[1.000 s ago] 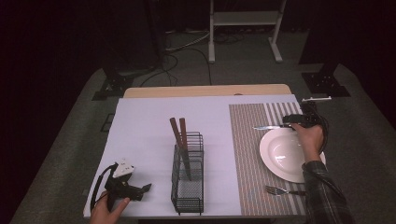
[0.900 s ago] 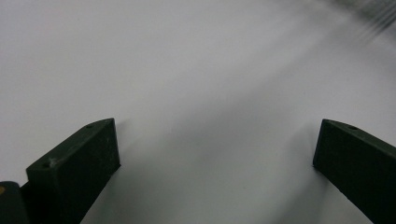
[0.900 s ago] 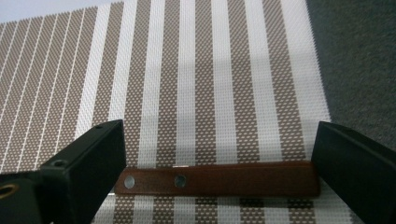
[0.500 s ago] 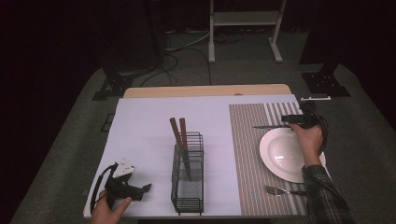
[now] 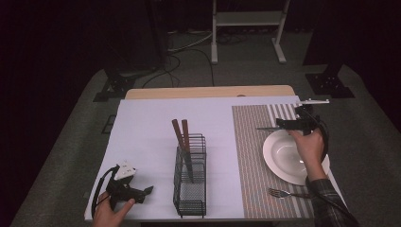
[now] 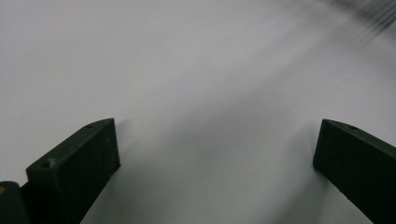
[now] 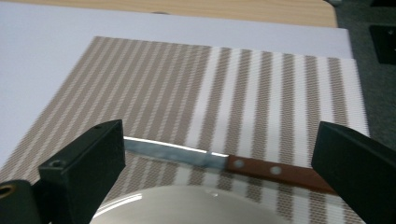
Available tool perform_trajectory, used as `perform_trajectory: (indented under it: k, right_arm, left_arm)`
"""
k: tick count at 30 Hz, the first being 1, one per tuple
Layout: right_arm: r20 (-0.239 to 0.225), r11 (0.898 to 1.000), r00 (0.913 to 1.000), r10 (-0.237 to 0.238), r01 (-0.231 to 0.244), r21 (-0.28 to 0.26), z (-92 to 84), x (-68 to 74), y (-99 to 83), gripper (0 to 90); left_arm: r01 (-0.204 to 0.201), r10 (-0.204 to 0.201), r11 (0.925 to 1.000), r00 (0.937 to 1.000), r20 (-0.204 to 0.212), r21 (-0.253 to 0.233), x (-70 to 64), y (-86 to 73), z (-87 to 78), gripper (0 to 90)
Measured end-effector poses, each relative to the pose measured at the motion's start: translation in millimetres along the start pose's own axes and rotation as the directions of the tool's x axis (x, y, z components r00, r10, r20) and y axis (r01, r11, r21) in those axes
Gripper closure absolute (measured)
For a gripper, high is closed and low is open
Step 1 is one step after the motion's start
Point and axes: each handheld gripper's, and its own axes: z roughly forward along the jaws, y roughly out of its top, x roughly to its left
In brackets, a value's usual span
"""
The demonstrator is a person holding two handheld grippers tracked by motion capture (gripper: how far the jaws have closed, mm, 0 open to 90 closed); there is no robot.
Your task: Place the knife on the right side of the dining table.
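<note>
A wooden-handled knife (image 7: 261, 168) lies flat on the striped placemat (image 7: 187, 84), just beyond the rim of the white plate (image 7: 187, 205). My right gripper (image 7: 222, 140) is open, its jaws standing wide on either side of the knife without touching it. From above, the right gripper (image 5: 284, 124) hovers at the plate's (image 5: 283, 156) far edge, with the knife (image 5: 265, 128) pointing left. My left gripper (image 5: 143, 192) rests open near the table's front left corner, with nothing between its jaws over the white surface (image 6: 196, 70).
A black wire basket (image 5: 190, 184) stands at the front centre of the white table cover (image 5: 146, 132), holding two brown-handled utensils (image 5: 182, 137) upright. A fork (image 5: 283, 193) lies on the placemat (image 5: 248, 156) in front of the plate.
</note>
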Motion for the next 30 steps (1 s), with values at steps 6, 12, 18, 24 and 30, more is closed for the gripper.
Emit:
perform_trajectory:
  k: [6, 12, 18, 24, 30]
  right_arm:
    - [-0.032, 0.999, 0.9985, -0.044, 0.044, -0.005, -8.4, 15.9, -5.4, 2.1]
    - [-0.076, 0.995, 0.9918, -0.102, 0.102, -0.014, -21.2, 37.5, -13.3, 2.4]
    - [-0.164, 0.991, 0.9775, -0.133, 0.131, -0.024, -35.8, 56.4, -22.4, 2.4]
    - [-0.23, 0.984, 0.9568, -0.177, 0.177, -0.024, -44.8, 76.8, -35.2, 2.4]
    - [-0.284, 0.977, 0.9353, -0.211, 0.214, -0.02, -48.4, 93.5, -47.7, 2.4]
  left_arm:
    - [-0.001, 0.001, 1.0, 1.0, 0.0, 0.0, 0.0, 0.0, 0.0, 0.0]
    - [-0.001, 0.001, 1.0, 1.0, 0.0, 0.0, 0.0, 0.0, 0.0, 0.0]
    - [-0.001, 0.001, 1.0, 1.0, -0.001, 0.0, 0.0, 0.0, -0.1, 0.0]
    - [-0.001, 0.001, 1.0, 1.0, 0.0, 0.003, 0.0, 0.1, -0.3, 0.0]
    - [-0.001, 0.001, 1.0, 1.0, 0.0, 0.003, 0.1, 0.1, -0.3, 0.0]
